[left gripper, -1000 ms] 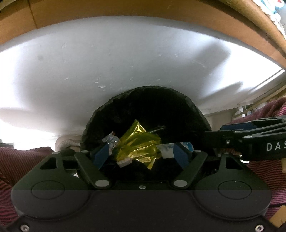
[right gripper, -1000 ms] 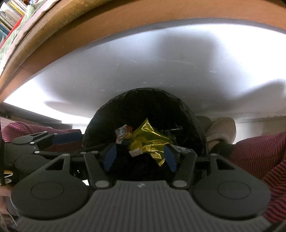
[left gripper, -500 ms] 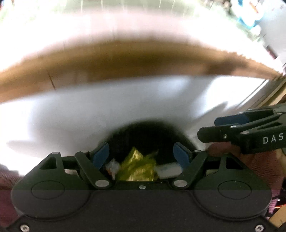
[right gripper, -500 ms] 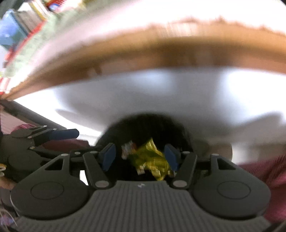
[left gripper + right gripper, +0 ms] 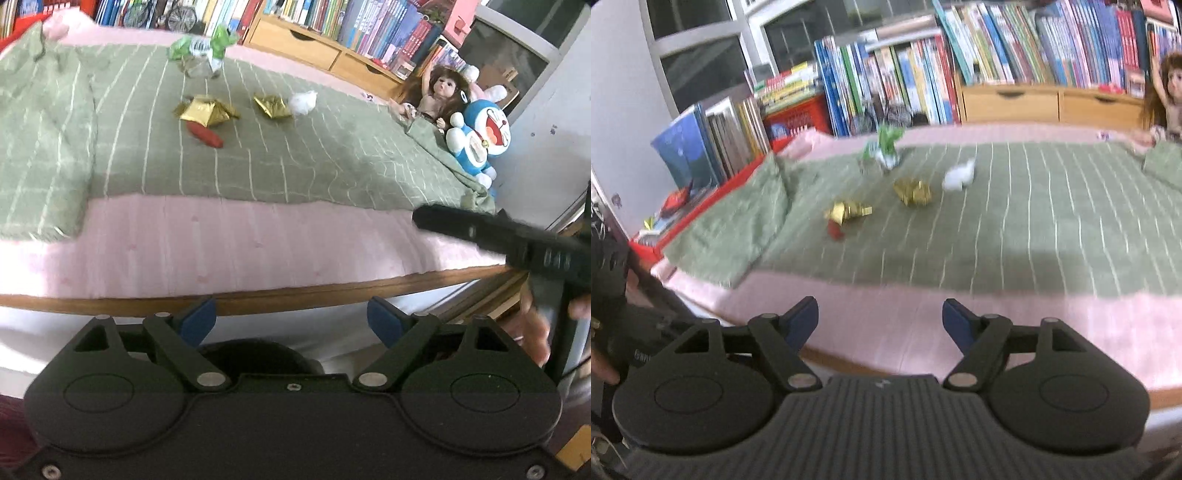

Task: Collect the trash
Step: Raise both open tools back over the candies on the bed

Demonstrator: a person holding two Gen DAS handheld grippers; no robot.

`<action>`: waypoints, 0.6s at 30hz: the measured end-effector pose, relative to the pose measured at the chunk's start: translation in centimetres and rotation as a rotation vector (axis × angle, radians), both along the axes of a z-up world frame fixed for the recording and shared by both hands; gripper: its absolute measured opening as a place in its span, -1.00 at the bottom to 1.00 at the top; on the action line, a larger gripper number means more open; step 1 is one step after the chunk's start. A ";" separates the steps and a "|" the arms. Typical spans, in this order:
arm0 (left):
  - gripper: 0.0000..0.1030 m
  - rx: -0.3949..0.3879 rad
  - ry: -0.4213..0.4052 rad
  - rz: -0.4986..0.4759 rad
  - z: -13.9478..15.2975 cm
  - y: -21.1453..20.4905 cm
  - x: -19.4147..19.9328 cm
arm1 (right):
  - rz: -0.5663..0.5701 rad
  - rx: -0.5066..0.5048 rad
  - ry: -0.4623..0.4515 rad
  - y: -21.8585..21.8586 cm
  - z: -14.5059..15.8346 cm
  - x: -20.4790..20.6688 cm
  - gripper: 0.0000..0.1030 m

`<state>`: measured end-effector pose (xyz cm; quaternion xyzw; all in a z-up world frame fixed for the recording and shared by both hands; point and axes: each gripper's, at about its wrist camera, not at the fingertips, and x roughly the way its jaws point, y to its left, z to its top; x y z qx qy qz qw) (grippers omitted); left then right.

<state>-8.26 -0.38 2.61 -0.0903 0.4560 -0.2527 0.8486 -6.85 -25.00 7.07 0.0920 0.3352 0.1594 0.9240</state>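
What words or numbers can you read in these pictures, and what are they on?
None can be read for sure.
Colourful book spines on the shelf: print too small and blurred.
Crumpled green and white wrapper: dark marks on its white label, unreadable.
Black right gripper: pale lettering, blurred.
Left gripper's black body: pale lettering, blurred.

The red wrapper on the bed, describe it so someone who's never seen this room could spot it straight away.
Start at the green striped blanket spread over the bed. Near its middle lies a cluster of litter: two crumpled gold foil wrappers and a white tissue ball. The red wrapper lies just in front of the larger gold one, and it is the only red, long, narrow piece there.
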 end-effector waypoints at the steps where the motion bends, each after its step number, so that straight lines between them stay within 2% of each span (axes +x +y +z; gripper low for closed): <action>1: 0.71 0.012 -0.005 -0.005 0.2 0.0 -0.1 | -0.003 -0.001 -0.008 -0.1 0.0 0.3 0.61; 6: 0.71 0.031 -0.022 -0.057 1.4 -0.9 -1.3 | -0.023 -0.007 -0.031 0.0 0.5 0.6 0.61; 13: 0.71 0.107 -0.183 -0.034 3.9 -1.4 -2.2 | -0.043 -0.027 -0.046 -0.3 0.4 0.8 0.61; 18: 0.72 0.141 -0.274 0.014 4.4 -1.5 -1.3 | -0.073 -0.052 -0.072 -0.4 0.5 1.2 0.62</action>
